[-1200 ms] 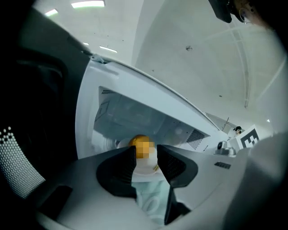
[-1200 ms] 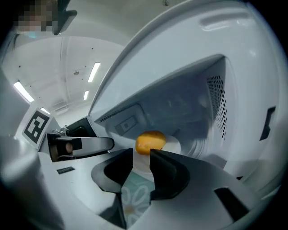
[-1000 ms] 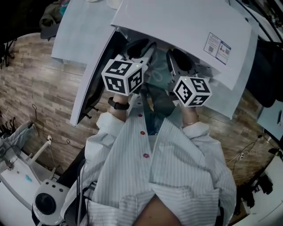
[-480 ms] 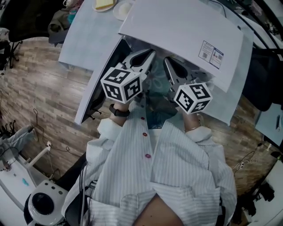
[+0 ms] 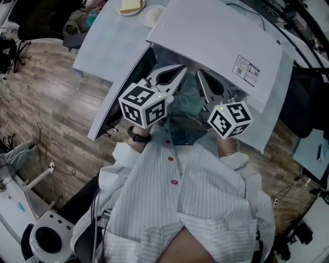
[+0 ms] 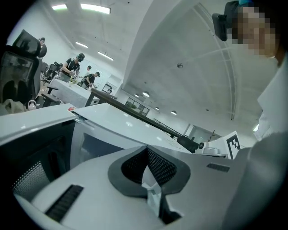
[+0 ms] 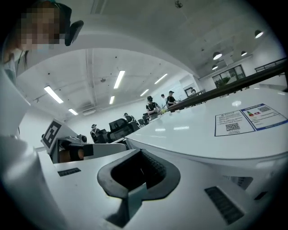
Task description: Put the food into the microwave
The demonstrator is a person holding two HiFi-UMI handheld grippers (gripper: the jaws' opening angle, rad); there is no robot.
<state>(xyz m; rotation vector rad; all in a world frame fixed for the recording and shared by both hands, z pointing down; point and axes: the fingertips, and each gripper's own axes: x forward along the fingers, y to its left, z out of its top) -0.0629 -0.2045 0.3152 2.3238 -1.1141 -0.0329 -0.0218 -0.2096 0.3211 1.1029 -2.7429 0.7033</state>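
The white microwave (image 5: 221,41) stands on the table with its door (image 5: 119,87) swung open to the left. My left gripper (image 5: 181,70) and right gripper (image 5: 198,73) are side by side in front of its mouth. Both are shut, with nothing visible between the fingertips, as the left gripper (image 6: 146,149) and right gripper (image 7: 142,153) views also show. A teal-green shape (image 5: 188,97) lies between them; I cannot tell what it is. The food, a yellow slice on a plate (image 5: 129,5), sits beside a white plate (image 5: 152,15) far back on the table, away from both grippers.
The pale table (image 5: 108,41) runs left past the open door. Wood floor (image 5: 46,102) lies to the left, with a white wheeled machine (image 5: 46,239) at the lower left. Dark equipment (image 5: 303,87) stands on the right. People sit at desks (image 6: 74,67) far behind.
Both grippers have risen in front of the microwave's mouth and their jaws have closed. The two plates at the far end of the table have come into the head view.
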